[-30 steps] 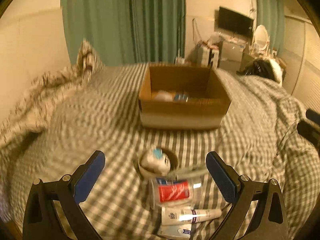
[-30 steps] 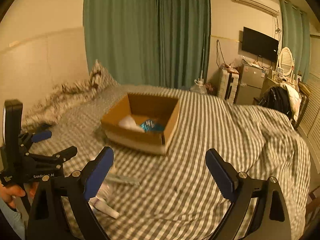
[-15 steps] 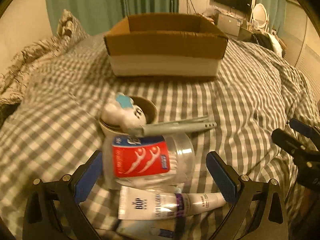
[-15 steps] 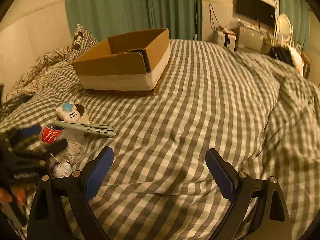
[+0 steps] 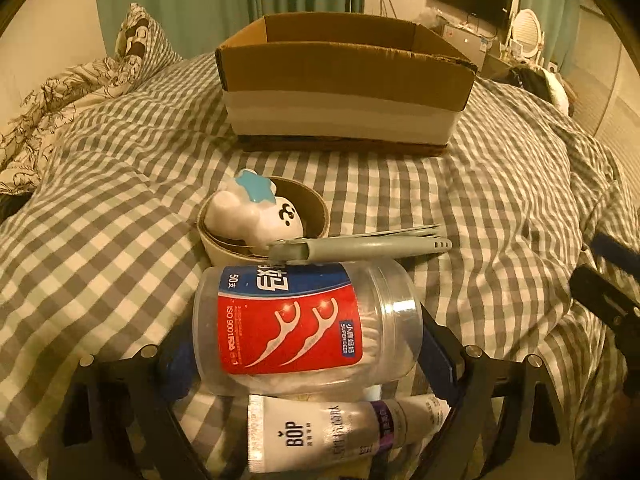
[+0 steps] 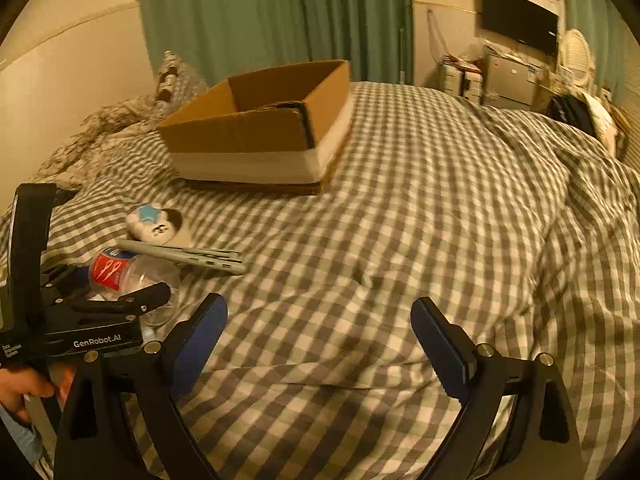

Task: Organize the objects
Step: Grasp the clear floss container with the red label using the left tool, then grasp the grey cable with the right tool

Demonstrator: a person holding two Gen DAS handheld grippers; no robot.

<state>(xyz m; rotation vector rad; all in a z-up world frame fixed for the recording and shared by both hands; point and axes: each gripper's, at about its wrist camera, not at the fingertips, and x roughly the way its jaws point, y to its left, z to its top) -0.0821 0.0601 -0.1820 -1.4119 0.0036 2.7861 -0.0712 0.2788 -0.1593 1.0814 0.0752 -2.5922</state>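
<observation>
A clear floss-pick jar with a red and blue label (image 5: 306, 322) lies on its side on the checked bed, between the fingers of my left gripper (image 5: 308, 354), which stand close on both its ends. It also shows in the right wrist view (image 6: 128, 274). A white BOP tube (image 5: 344, 434) lies just in front of it. Behind it lie a grey folding tool (image 5: 360, 246) and a white star-topped toy (image 5: 252, 212) in a tape roll. An open cardboard box (image 5: 344, 80) stands further back. My right gripper (image 6: 318, 342) is open and empty over bare bedding.
A patterned pillow and crumpled quilt (image 5: 72, 92) lie at the left. A dresser, TV and mirror (image 6: 520, 52) stand at the far right. Green curtains (image 6: 272, 16) hang behind the bed.
My left gripper has dropped and moved forward onto the floss jar, its fingers closing in around it. My right gripper has swung slightly and stays open.
</observation>
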